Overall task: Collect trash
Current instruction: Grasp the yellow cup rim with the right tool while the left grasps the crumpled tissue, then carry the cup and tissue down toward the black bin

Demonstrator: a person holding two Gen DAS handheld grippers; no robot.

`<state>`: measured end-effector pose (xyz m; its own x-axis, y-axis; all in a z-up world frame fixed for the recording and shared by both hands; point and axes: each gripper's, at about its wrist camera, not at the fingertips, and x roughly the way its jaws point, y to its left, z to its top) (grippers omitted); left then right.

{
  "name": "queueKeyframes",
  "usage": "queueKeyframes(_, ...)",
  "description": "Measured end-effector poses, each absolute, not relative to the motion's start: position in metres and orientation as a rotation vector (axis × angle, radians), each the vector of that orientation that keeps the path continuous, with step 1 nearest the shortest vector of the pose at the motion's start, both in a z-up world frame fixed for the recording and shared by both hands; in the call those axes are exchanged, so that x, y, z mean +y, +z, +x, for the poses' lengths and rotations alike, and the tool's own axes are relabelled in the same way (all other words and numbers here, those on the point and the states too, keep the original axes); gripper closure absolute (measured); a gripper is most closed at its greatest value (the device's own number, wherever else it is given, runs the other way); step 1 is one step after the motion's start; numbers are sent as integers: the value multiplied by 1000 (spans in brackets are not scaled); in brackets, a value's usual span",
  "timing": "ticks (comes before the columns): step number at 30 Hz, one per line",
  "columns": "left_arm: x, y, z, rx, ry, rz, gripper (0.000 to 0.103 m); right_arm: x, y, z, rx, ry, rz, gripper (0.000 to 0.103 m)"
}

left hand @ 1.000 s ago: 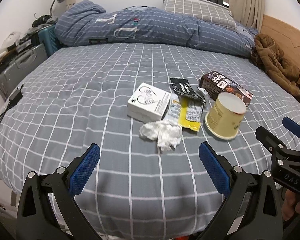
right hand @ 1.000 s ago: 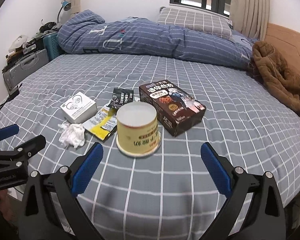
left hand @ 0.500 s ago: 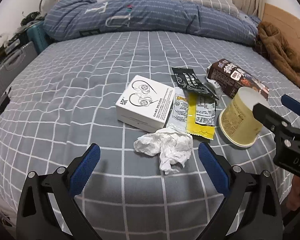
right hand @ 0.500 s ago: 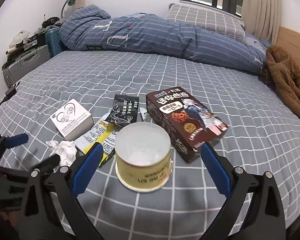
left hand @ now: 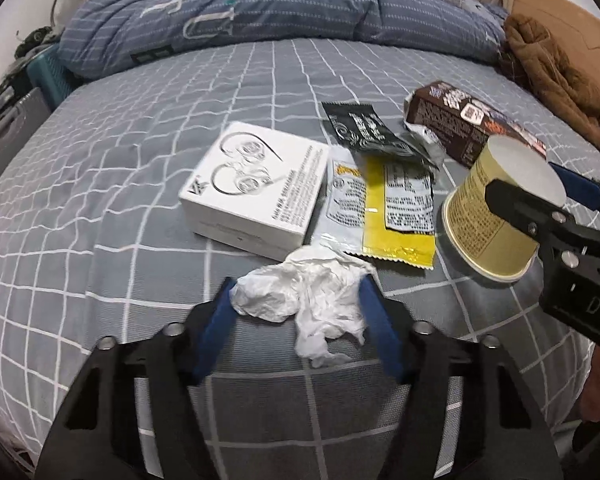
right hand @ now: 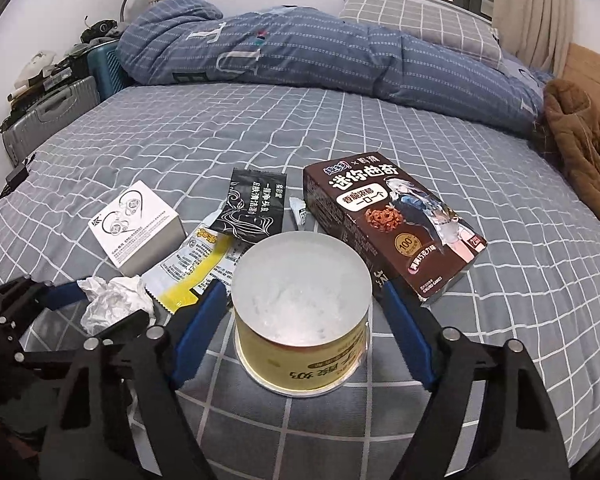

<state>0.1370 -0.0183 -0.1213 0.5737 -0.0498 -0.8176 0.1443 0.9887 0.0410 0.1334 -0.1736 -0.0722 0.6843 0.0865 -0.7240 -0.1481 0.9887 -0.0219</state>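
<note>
While both grippers point down at a bed covered in a grey checked sheet point(left hand: 148, 128), their jaws are closing, each around one piece of trash. The left gripper point(left hand: 296, 300) straddles a crumpled white tissue point(left hand: 308, 292) lying on the sheet. Its blue pads point(left hand: 216, 320) stand at either side of the wad and seem to touch its edges, but a firm grip cannot be confirmed. The right gripper point(right hand: 300, 312) brackets an upturned yellow paper cup point(right hand: 302, 344), which stands mouth down on the sheet with its white base uppermost. Narrow gaps show between its blue pads point(right hand: 198, 328) and the cup wall, so the jaws are half closed and not yet pressing.

The remaining trash lies just beyond the two grippers:
- a white earphone box point(left hand: 256, 192), just behind the tissue;
- a yellow and silver sachet point(left hand: 380, 208), between the box and the cup;
- a black wrapper point(right hand: 254, 208), overlapping the far end of the sachet;
- a brown biscuit carton point(right hand: 392, 232), lying flat, just behind and to the right of the cup.

A rolled blue duvet point(right hand: 300, 52) lies across the far side of the bed, and a brown jacket point(right hand: 580, 148) lies at the right edge.
</note>
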Motion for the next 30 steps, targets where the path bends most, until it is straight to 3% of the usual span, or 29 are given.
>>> queueKeyframes(8, -20, -126, 138, 973, -132, 99, 78, -173, -72, 131, 807, 143, -73, 36)
queueKeyframes(30, 0, -50, 103, 847, -124, -18, 81, -174, -14, 92, 700, 154, -52, 36)
